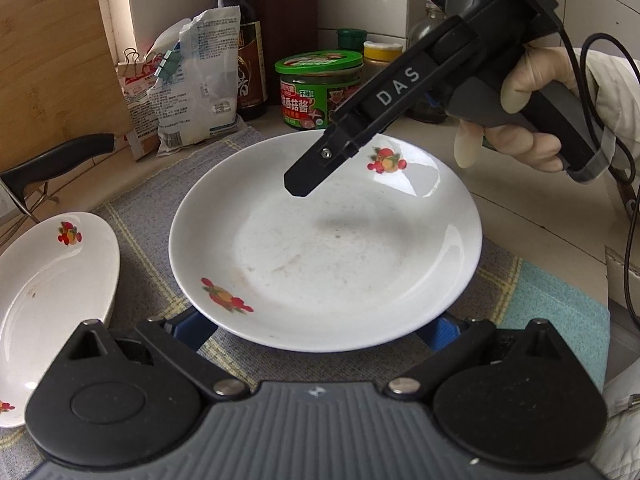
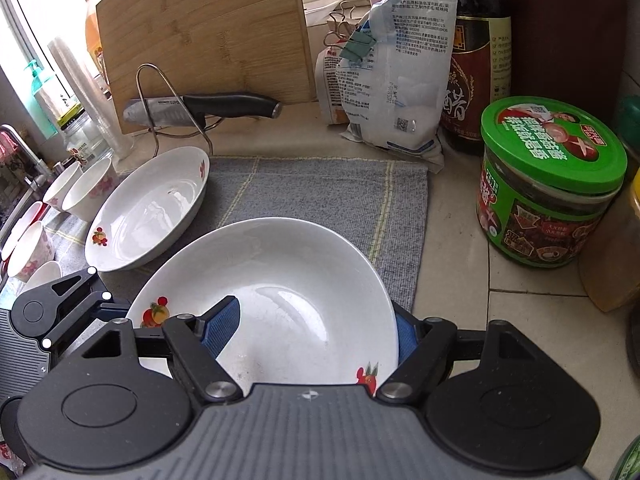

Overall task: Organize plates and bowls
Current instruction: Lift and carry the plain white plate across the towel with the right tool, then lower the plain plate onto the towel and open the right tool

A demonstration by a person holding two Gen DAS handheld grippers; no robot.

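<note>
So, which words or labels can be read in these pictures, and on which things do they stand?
"DAS": white letters on the right tool.
"SUPOR" (partly hidden by the wire stand): on the knife blade.
"香菇酱": on the green jar; its smaller print is blurred.
Dark bottle: large Chinese characters, too warped to read surely.
White bag: dense small print, unreadable.
Plates: fruit pictures only, no text.

A round white plate (image 1: 326,240) lies between the left gripper's (image 1: 316,330) jaws.
</note>
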